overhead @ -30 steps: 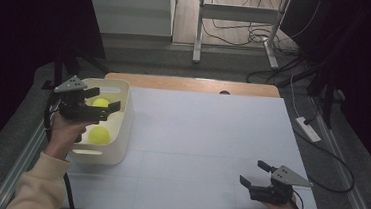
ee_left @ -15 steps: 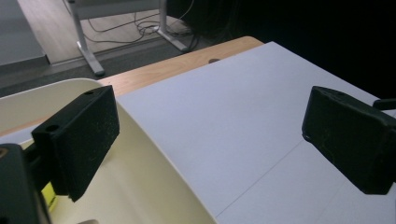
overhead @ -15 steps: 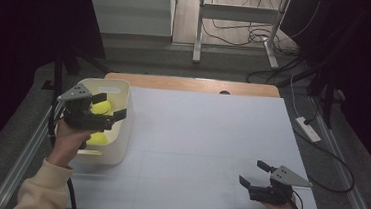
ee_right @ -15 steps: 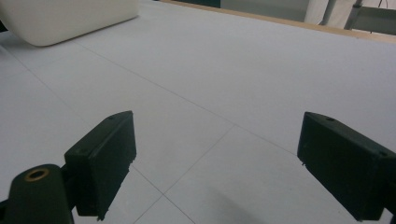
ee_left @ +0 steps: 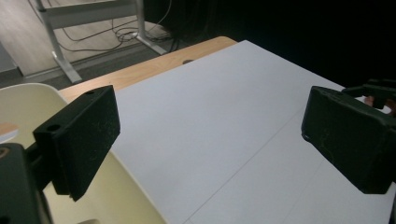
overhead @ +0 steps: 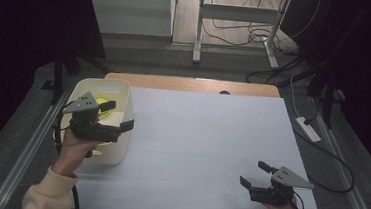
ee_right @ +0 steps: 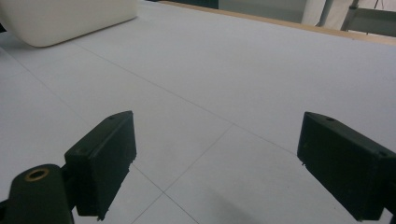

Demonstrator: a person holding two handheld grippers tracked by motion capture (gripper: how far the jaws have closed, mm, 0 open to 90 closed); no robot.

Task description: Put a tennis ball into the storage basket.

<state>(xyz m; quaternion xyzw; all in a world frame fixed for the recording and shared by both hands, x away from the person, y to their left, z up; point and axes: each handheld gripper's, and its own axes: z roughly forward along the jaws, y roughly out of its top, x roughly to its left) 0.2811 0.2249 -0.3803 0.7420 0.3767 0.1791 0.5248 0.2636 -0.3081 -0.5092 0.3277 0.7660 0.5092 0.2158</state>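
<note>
A white bin [overhead: 124, 92] stands at the table's left edge, with a yellow ball [overhead: 104, 103] inside and a second yellow ball [overhead: 97, 153] partly hidden under my hand. My left gripper [overhead: 118, 115] hovers over the bin's right wall, open and empty. In the left gripper view the left gripper [ee_left: 210, 135] points across the white table with the bin rim [ee_left: 28, 98] at lower left. My right gripper [overhead: 253, 173] rests low near the front right of the table, open with nothing between its jaws. In its own view the right gripper [ee_right: 215, 163] faces the far-off bin [ee_right: 60, 18].
The white table top [overhead: 206, 136] has a wooden strip [overhead: 190, 84] along its far edge. Metal rails run down both sides. A power strip [overhead: 308, 129] and cables lie on the floor to the right, and a desk frame [overhead: 238, 18] stands beyond the table.
My left gripper has moved from above the bin's middle to the right and nearer the person, now over the bin's right wall. The balls stayed in the bin. The right gripper has not moved.
</note>
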